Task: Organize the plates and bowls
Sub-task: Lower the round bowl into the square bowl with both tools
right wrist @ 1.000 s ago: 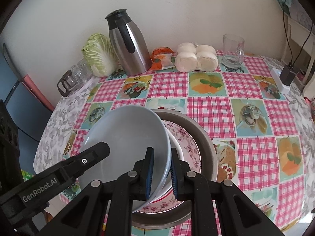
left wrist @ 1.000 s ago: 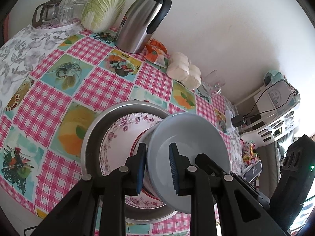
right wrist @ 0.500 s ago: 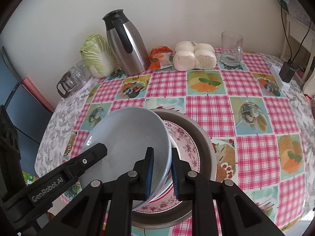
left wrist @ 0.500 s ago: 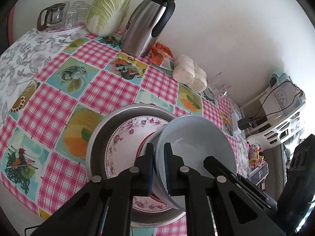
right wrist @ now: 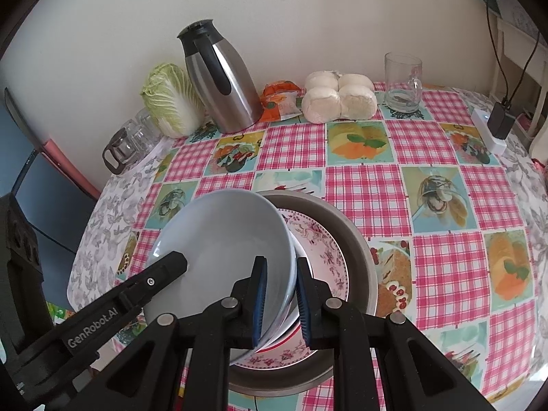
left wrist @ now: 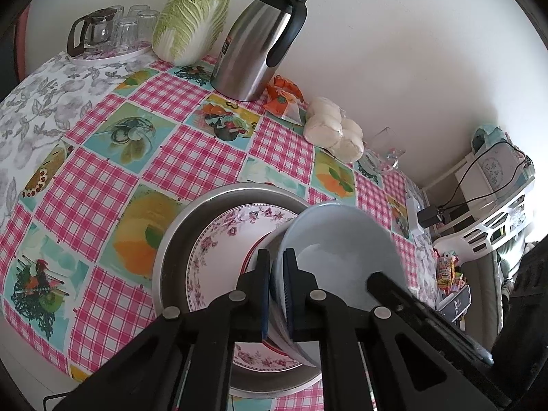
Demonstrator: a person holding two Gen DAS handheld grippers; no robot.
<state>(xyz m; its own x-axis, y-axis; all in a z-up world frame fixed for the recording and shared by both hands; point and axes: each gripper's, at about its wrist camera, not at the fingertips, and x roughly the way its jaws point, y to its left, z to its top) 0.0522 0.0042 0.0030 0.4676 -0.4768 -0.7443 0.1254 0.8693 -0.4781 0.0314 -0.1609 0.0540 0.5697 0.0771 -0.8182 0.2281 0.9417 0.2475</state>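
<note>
A pale blue bowl [left wrist: 339, 250] [right wrist: 222, 239] is held tilted above a floral plate [left wrist: 233, 236] [right wrist: 322, 246] that lies in a round metal pan [left wrist: 178, 239] [right wrist: 359, 250]. A white bowl with a red rim [left wrist: 263, 243] sits under the blue one. My left gripper [left wrist: 276, 287] is shut on the blue bowl's near rim. My right gripper [right wrist: 279, 301] straddles the opposite rim, its jaws a little wider than the rim.
A steel thermos [left wrist: 260, 37] [right wrist: 222, 82], a cabbage [left wrist: 191, 17], glasses on a tray [left wrist: 113, 30], white buns [right wrist: 337, 97], an orange packet [right wrist: 279, 102] and a glass mug [right wrist: 402, 82] stand along the wall. A power strip [right wrist: 489, 133] lies at the right edge.
My left gripper has closed onto the blue bowl's rim. My right gripper's jaws have widened slightly around the rim. The bowl has tilted up a little.
</note>
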